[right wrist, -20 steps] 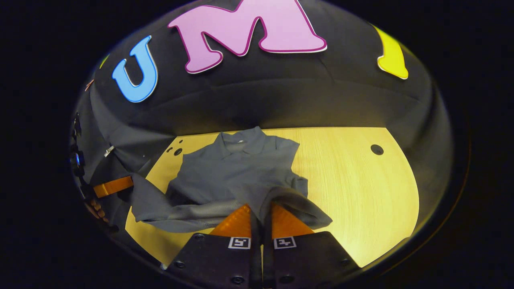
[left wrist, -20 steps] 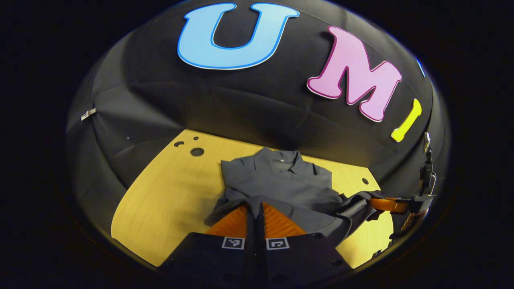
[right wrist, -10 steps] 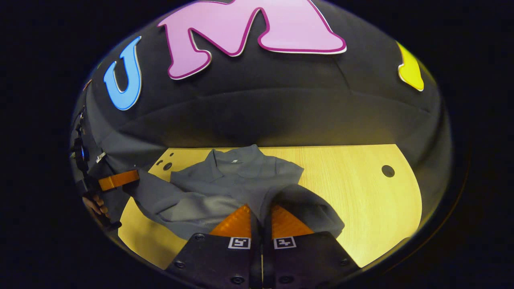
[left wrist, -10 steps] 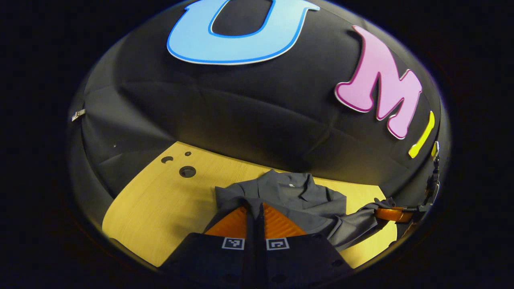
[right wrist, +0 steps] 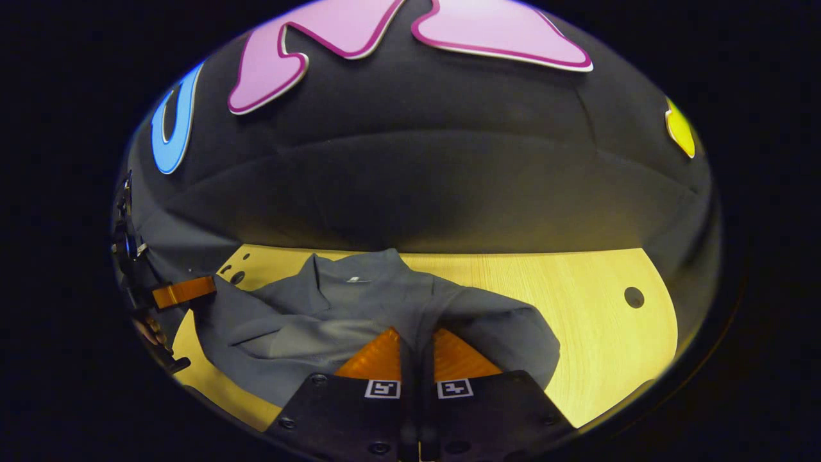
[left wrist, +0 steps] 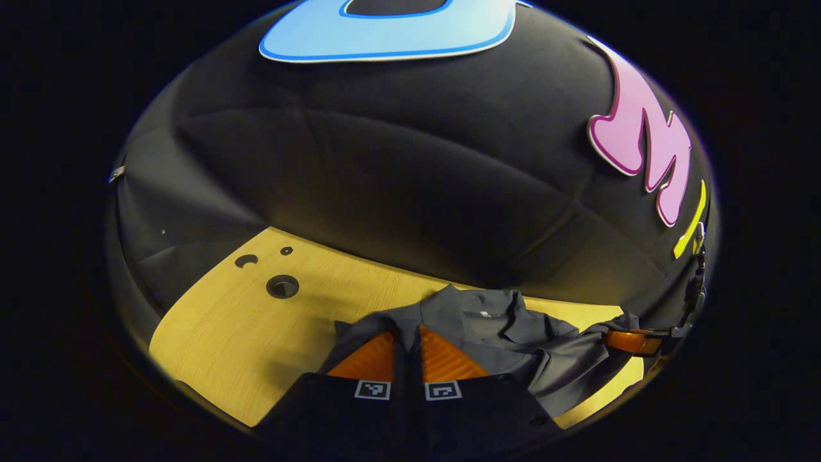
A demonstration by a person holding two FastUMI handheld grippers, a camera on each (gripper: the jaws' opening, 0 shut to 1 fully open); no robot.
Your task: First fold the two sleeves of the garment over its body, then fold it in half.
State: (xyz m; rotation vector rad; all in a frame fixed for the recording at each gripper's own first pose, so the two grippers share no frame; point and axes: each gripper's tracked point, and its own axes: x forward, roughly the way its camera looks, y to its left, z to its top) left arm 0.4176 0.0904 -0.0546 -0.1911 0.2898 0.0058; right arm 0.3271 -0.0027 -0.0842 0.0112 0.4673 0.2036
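Note:
A dark grey collared garment lies on the light wooden table, collar toward the back wall. My left gripper is shut on the garment's lower edge, and the cloth drapes over its fingers. My right gripper is shut on the same edge further along, which it holds lifted over the body of the garment. In the left gripper view the right gripper shows at the far right with cloth in it. In the right gripper view the left gripper shows at the far left, held by a hand.
The table has round holes: some at its back left and one at its right. The black cloth wall rises just behind the collar. Bare tabletop lies to the left of the garment and to its right.
Both grippers have carried the garment's lower edge forward toward the collar. The visible body of the garment has shrunk and the back wall has come closer.

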